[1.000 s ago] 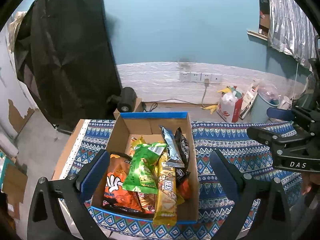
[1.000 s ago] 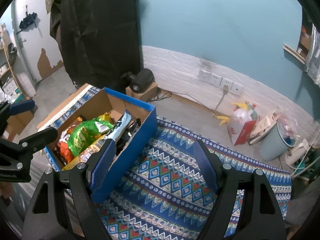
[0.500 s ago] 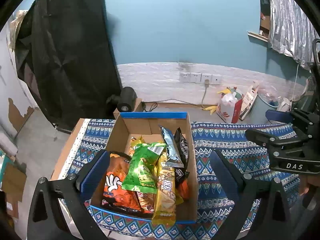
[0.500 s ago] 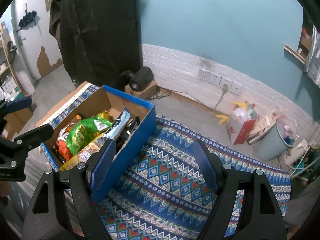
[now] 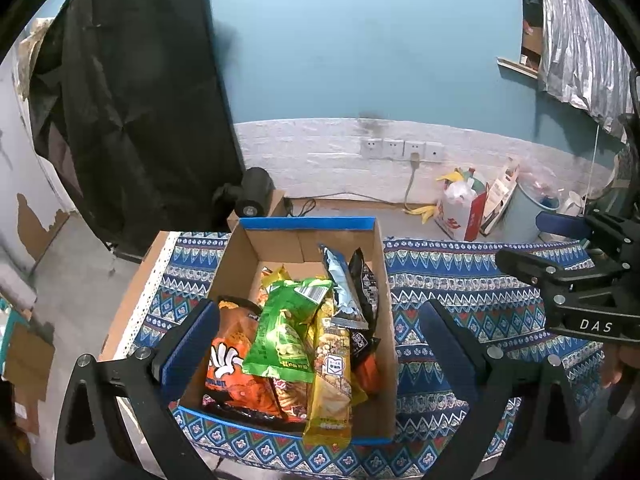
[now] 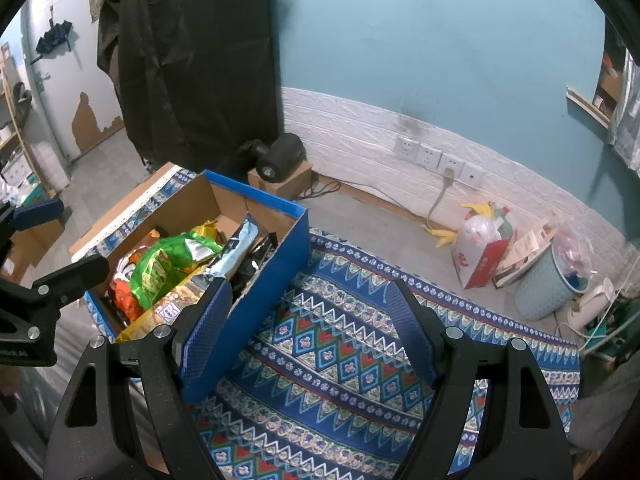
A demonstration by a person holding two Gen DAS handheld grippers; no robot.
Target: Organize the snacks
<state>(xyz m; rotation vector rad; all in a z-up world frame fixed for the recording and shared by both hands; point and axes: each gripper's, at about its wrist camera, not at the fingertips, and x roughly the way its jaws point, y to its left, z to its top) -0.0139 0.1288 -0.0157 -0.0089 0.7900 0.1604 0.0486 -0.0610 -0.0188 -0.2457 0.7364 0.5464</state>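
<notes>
- Left wrist view: the left gripper (image 5: 320,344) hangs over the near end of the cardboard box (image 5: 382,264), its two blue-padded fingers spread wide with nothing between them; the left pad overlaps the box's near-left wall, the right pad is over the patterned cloth (image 5: 460,276) just right of the box.
- The box sits on the cloth, open on top, blue on its outside. Inside lie snack packs: an orange bag (image 5: 232,364) at the near left, a green bag (image 5: 286,340) on top in the middle, a yellow pack (image 5: 330,392) poking over the near rim, and a silver-blue pack (image 5: 342,288) with a black pack (image 5: 366,280) leaning by the right wall.
- The right gripper (image 5: 560,240) shows at the far right, above the cloth, well apart from the box.
- Right wrist view: the right gripper (image 6: 308,316) is wide open and empty, over the cloth (image 6: 340,348); its left pad overlaps the box's blue side (image 6: 272,272).
- The left gripper (image 6: 48,240) shows at the left edge, beside the box.
</notes>
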